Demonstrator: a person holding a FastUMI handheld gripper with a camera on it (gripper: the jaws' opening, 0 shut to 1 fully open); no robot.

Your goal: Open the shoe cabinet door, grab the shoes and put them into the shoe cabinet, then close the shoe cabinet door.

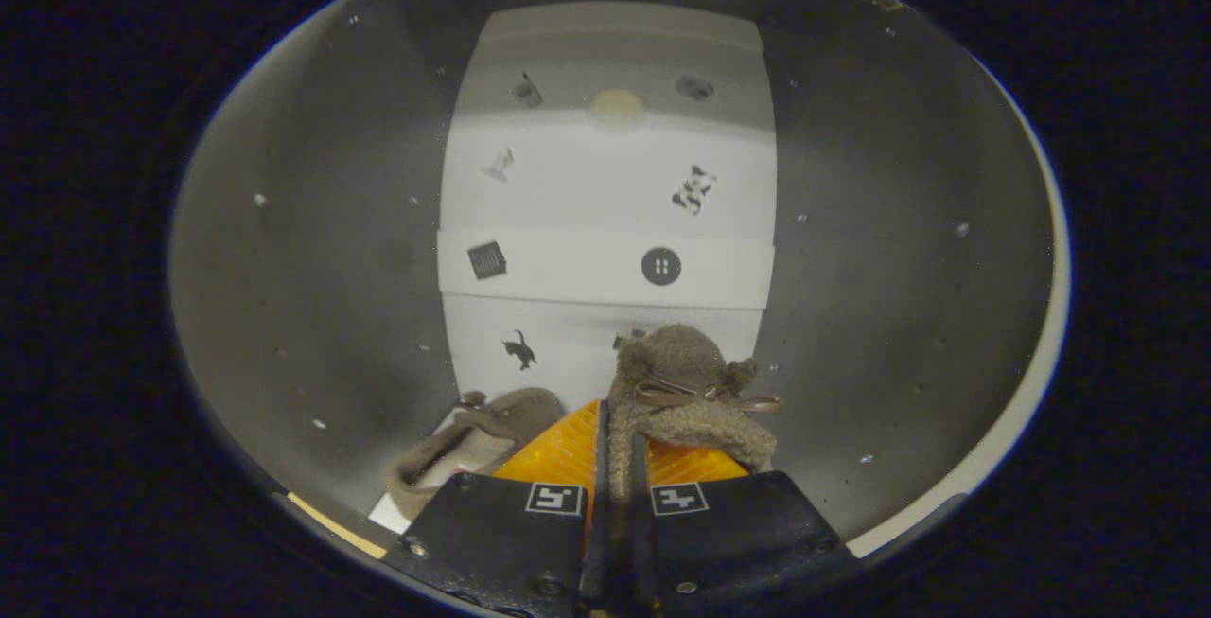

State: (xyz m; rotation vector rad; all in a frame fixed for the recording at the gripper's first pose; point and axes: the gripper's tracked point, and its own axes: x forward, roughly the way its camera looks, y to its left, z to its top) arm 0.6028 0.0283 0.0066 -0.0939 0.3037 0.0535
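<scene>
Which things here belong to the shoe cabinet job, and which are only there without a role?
Part of the job:
- fuzzy brown slipper with a bow, pinched between the fingers of the gripper
- second brown slipper, lying just left of the fingers
- shoe cabinet, its grey inside walls around

Just there:
- white back panel with small stickers
</scene>
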